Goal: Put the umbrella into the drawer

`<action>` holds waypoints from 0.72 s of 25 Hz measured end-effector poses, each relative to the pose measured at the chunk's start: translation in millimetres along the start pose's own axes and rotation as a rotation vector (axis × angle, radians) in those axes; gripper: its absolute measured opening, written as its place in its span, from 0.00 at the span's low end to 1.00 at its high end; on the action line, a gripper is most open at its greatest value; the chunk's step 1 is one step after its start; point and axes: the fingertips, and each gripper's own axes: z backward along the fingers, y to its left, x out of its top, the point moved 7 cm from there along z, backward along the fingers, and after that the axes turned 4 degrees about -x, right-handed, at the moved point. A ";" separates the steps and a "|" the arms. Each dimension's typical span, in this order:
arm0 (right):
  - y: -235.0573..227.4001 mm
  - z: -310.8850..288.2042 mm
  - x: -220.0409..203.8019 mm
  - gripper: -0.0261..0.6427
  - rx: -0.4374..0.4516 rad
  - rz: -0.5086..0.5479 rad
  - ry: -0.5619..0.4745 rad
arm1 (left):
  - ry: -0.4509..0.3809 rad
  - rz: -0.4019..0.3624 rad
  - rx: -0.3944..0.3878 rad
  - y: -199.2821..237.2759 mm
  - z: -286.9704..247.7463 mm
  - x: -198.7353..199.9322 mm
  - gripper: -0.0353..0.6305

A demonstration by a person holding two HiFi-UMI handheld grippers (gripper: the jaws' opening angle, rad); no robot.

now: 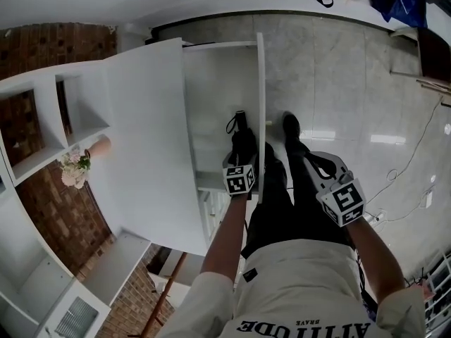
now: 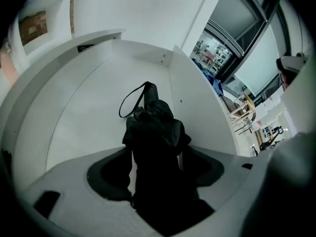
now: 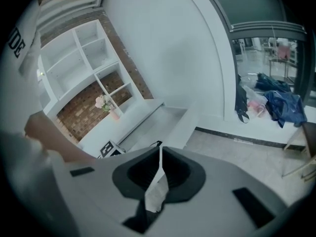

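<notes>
Left gripper (image 2: 155,154) jaws stand wide apart around the black umbrella (image 2: 153,127), low in the open drawer (image 1: 218,83) at frame centre, near its right wall. The drawer bottom is bare beyond and left. Right gripper (image 3: 159,154) jaws are together, empty, outside that wall.

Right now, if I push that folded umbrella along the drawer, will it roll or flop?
The umbrella probably slides rather than rolls: its crumpled fabric looks lumpy. Its body likely stays stiff, while the strap loop flops. The smooth white drawer may let it skid.

Umbrella (image 1: 240,123) in drawer (image 1: 211,97), left gripper (image 1: 242,145) above it, right gripper (image 1: 309,162) outside, right.
</notes>
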 end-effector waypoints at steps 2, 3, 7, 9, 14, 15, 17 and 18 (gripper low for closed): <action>-0.4 1.7 5.9 0.09 0.013 0.009 -0.008 | -0.014 0.000 0.016 0.3 10.1 4.8 0.52; -0.3 2.8 9.0 0.09 0.021 0.015 -0.012 | -0.021 0.000 0.020 0.2 15.5 7.5 0.52; -0.8 7.7 23.4 0.09 0.050 0.047 -0.025 | -0.054 0.000 0.028 -3.2 36.6 20.7 0.52; -2.1 9.4 31.8 0.09 0.065 0.064 -0.035 | -0.079 -0.007 0.036 -6.0 47.0 29.3 0.52; -3.1 12.1 48.7 0.09 0.096 0.104 -0.045 | -0.143 0.003 0.036 -18.3 75.0 44.5 0.52; -1.9 11.5 51.1 0.09 0.106 0.117 -0.045 | -0.157 0.012 0.035 -20.0 80.9 46.1 0.52; 2.2 10.3 55.5 0.09 0.130 0.144 -0.041 | -0.189 0.029 0.040 -23.0 94.3 48.3 0.52; 4.8 10.1 57.6 0.09 0.144 0.159 -0.037 | -0.208 0.037 0.045 -24.4 101.9 48.9 0.51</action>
